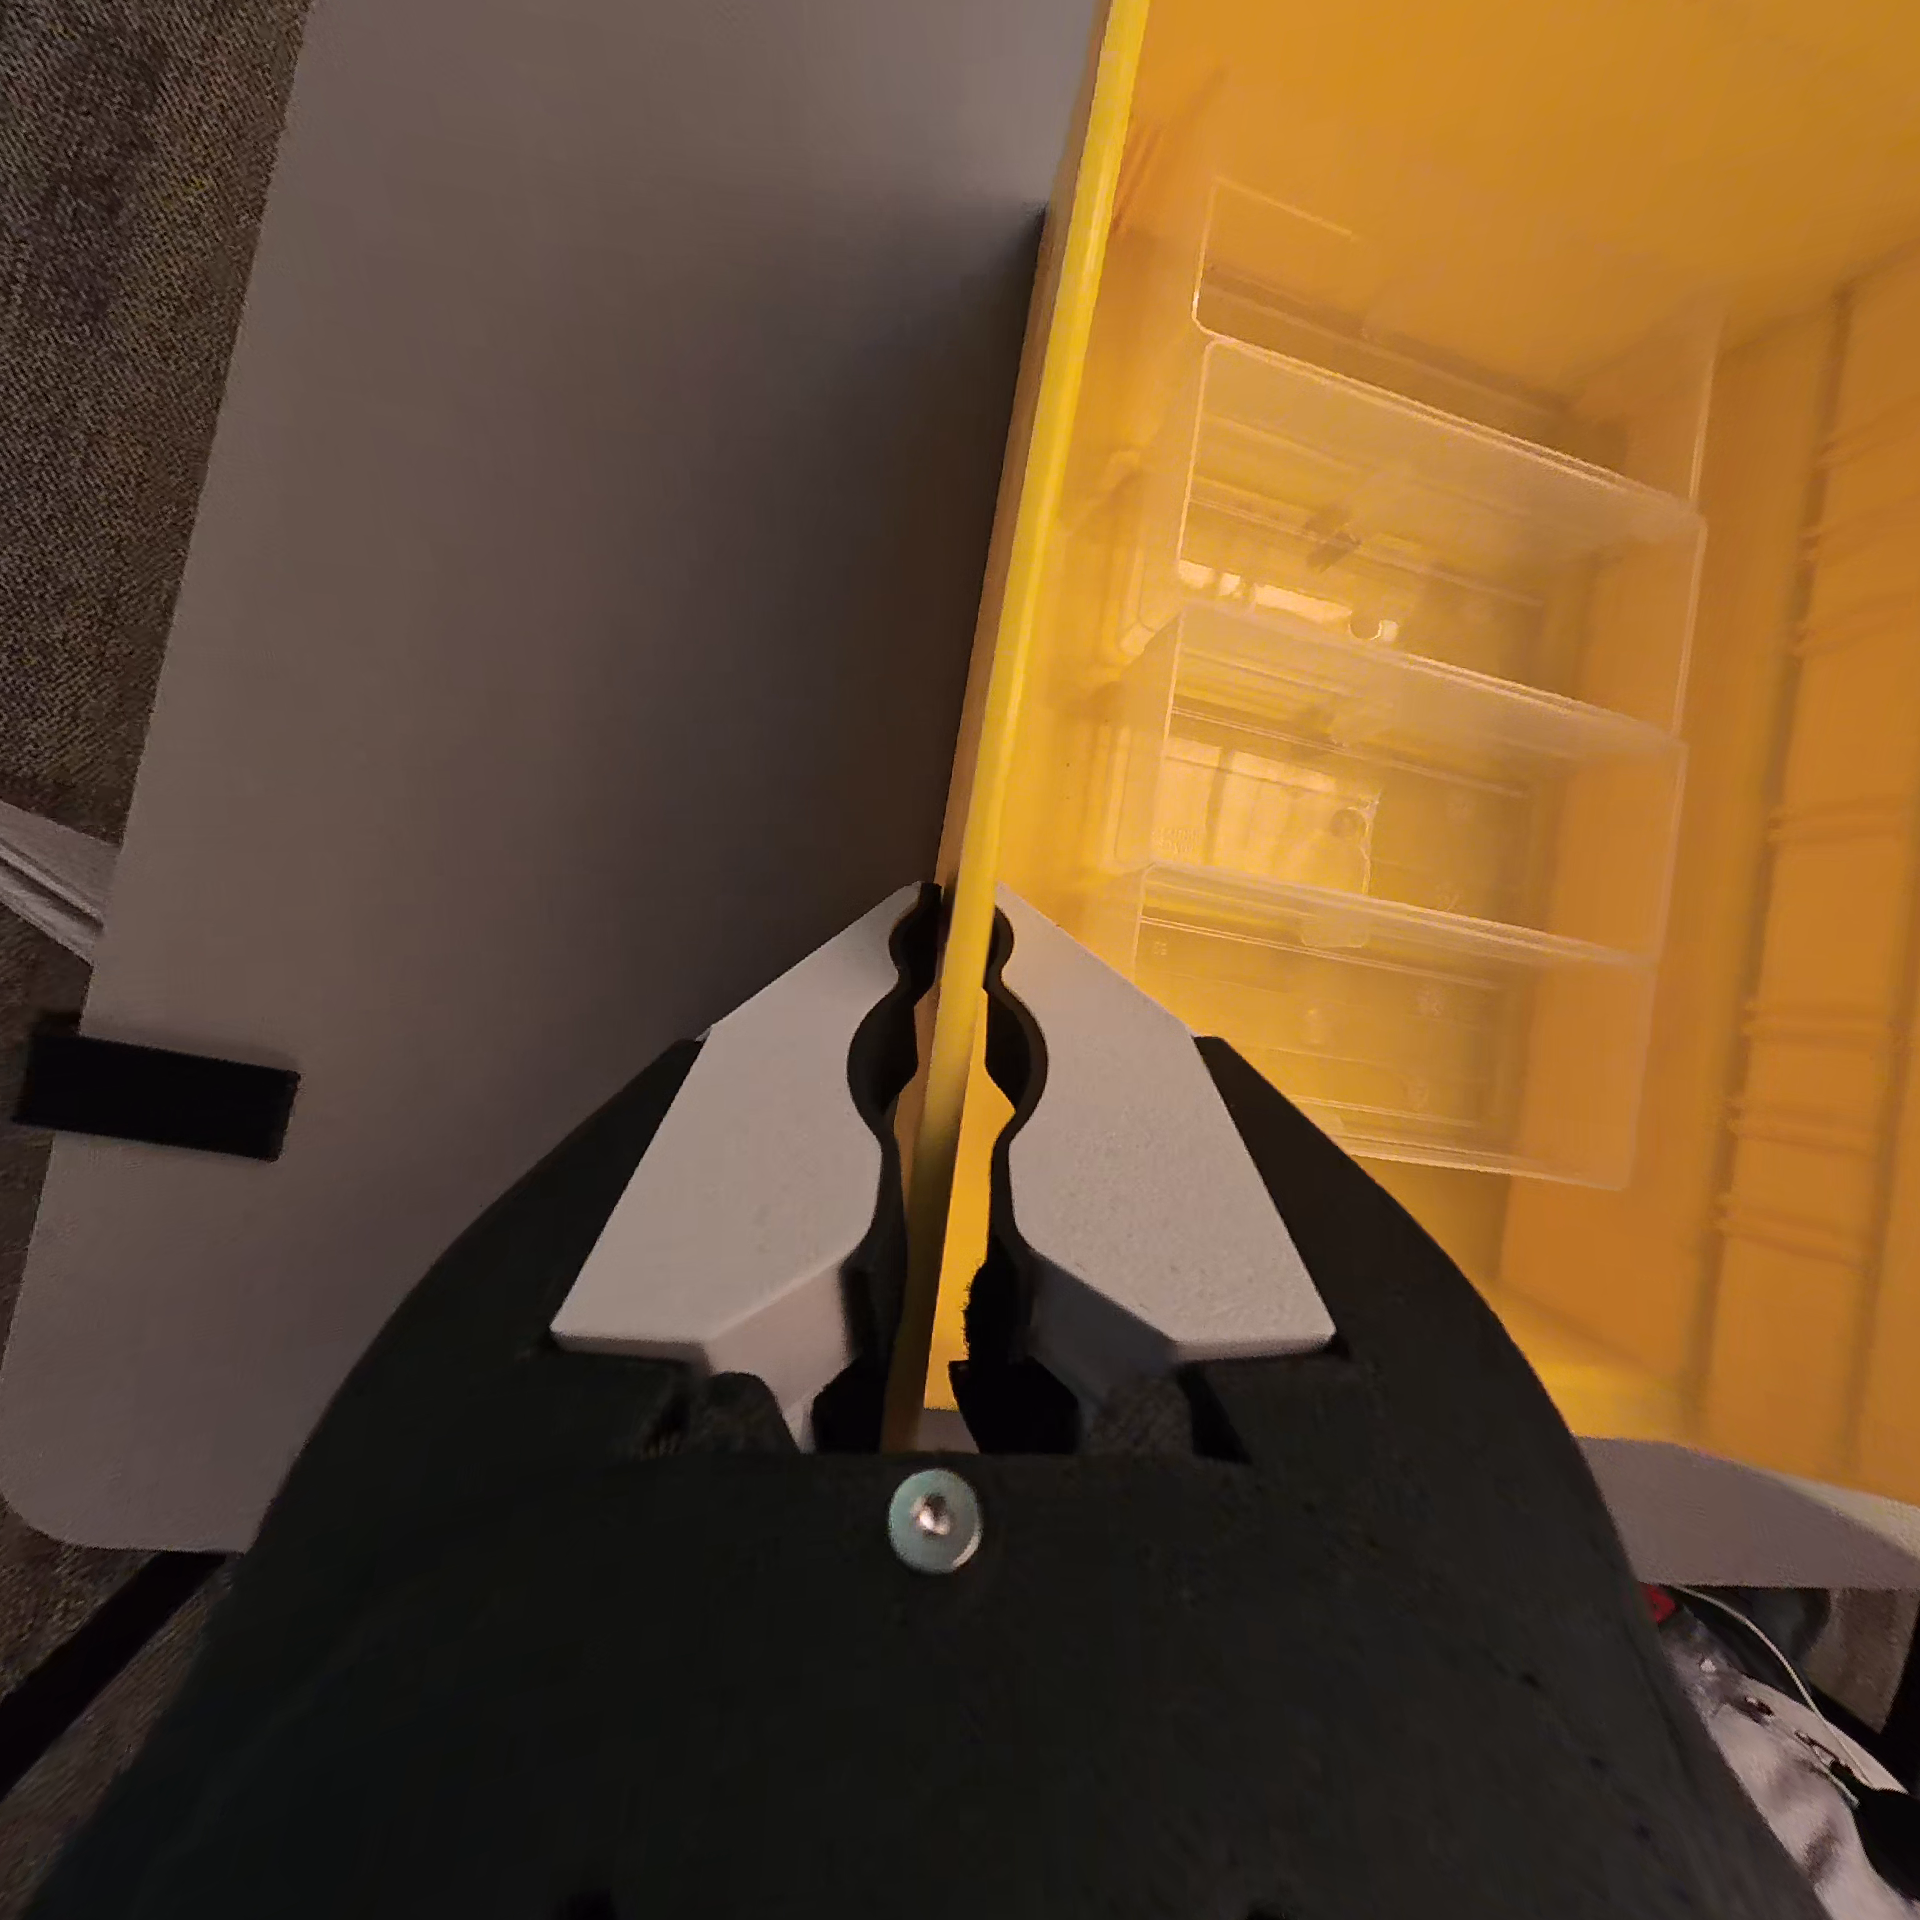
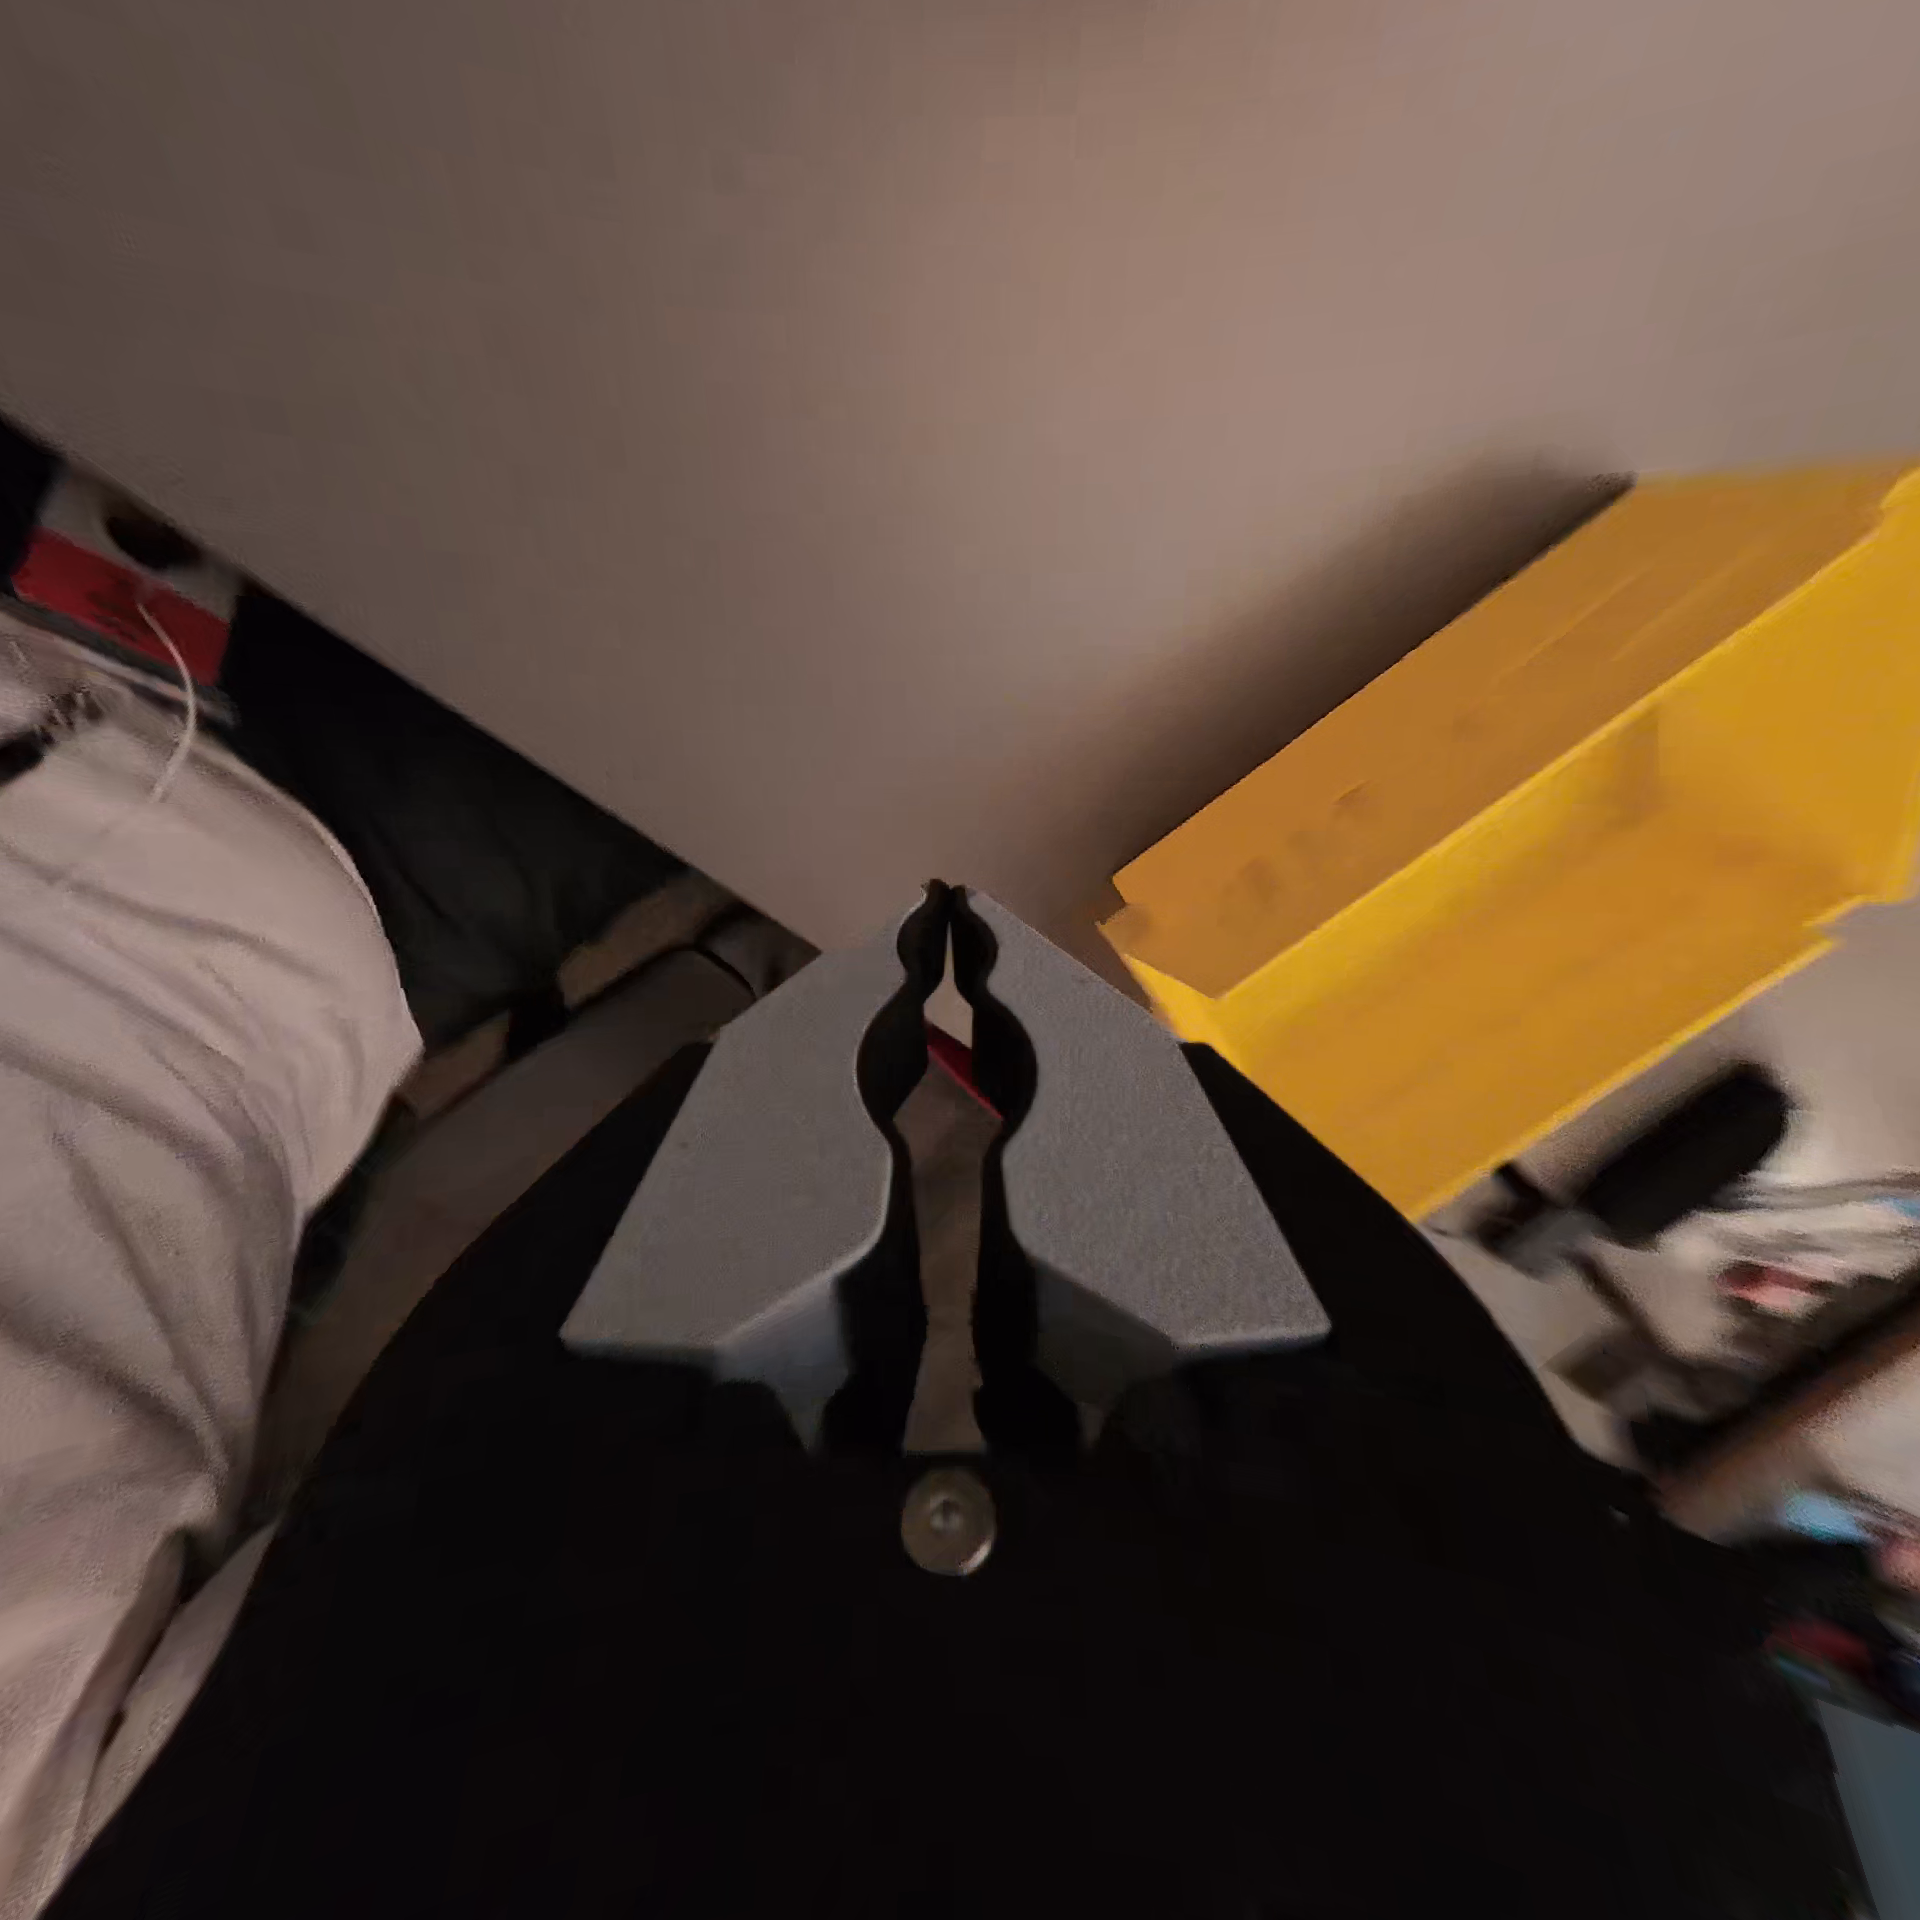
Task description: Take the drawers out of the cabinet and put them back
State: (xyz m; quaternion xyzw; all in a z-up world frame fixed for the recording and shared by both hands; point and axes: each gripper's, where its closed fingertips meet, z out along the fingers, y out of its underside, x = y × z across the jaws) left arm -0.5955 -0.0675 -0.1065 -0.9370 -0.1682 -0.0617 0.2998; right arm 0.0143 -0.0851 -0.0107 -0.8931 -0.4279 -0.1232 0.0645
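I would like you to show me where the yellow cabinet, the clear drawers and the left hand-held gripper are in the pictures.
yellow cabinet (image 2: pixel 1538 831): right wrist view, on its outer side wall.
clear drawers (image 1: pixel 1434 727): left wrist view, on a middle drawer's front.
left hand-held gripper (image 1: pixel 961 914): left wrist view, between its fingertips, shut on the cabinet's thin edge.

Both views are dim and warm-toned. In the left wrist view the open yellow plastic cabinet (image 1: pixel 1455 208) glows amber inside, brightest near its top and behind the clear plastic drawers (image 1: pixel 1403 727), which look hazy and soft. The pale grey tabletop (image 1: pixel 571 571) beside it lies in shadow, darkest along the cabinet's edge. Straight lines bow towards the borders of this wide-angle picture. The right wrist view is streaked with motion blur: the cabinet's yellow outer wall (image 2: pixel 1558 810) and the clutter at lower right smear, and a soft shadow falls on the table next to the wall.
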